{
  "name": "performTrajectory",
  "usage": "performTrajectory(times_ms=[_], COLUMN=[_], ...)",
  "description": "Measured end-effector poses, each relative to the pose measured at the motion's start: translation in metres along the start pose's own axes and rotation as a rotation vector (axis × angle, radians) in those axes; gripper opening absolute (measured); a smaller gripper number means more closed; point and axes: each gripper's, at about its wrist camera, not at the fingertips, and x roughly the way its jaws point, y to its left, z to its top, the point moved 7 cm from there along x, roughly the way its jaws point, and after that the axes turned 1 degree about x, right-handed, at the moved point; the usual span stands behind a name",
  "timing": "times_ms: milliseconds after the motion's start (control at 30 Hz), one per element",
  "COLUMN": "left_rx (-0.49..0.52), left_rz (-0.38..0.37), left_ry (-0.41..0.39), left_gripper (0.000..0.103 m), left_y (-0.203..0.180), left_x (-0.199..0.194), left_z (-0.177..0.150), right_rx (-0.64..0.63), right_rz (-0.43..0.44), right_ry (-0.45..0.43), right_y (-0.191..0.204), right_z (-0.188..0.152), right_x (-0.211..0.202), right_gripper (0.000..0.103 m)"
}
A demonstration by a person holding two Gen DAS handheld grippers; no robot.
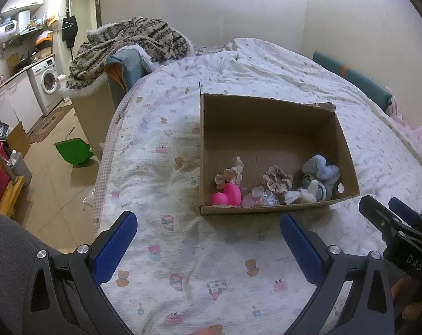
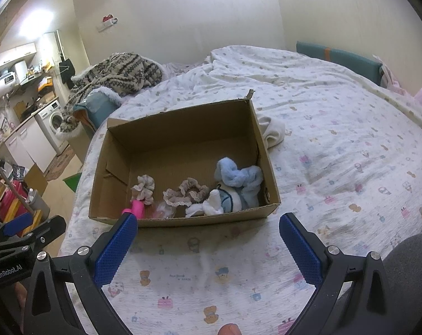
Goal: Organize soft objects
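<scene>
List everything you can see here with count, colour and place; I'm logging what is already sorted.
cardboard box: one, brown, open, on the bed
scrunchies: two, beige-brown, on the box floor near its front wall
pink toy: one, bright pink, front left corner of the box
blue plush item: one, light blue, right side of the box
white soft item: one, white, in front of the blue plush
white cloth: one, off-white, on the bed outside the box's right wall
patterned blanket: one, beige and black, draped at the bed's far left
dustpan: one, green, on the floor
left gripper: blue fingers, open, empty
right gripper: blue fingers, open, empty
</scene>
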Motion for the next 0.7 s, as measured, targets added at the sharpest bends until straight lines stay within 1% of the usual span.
performTrajectory(times_ms=[700], left_rx=[-0.022], left_rz=[-0.004], left_ry=[0.010], left_gripper=[0.102], left_y=[-0.0005], left_x=[0.0026], left_z=[-0.0014], right_rx=[-0.001], right_rz=[0.002], right_ry=[-0.001], right_y=[0.0004], right_z=[-0.0004], right_x=[-0.0004], right_gripper=[0.103])
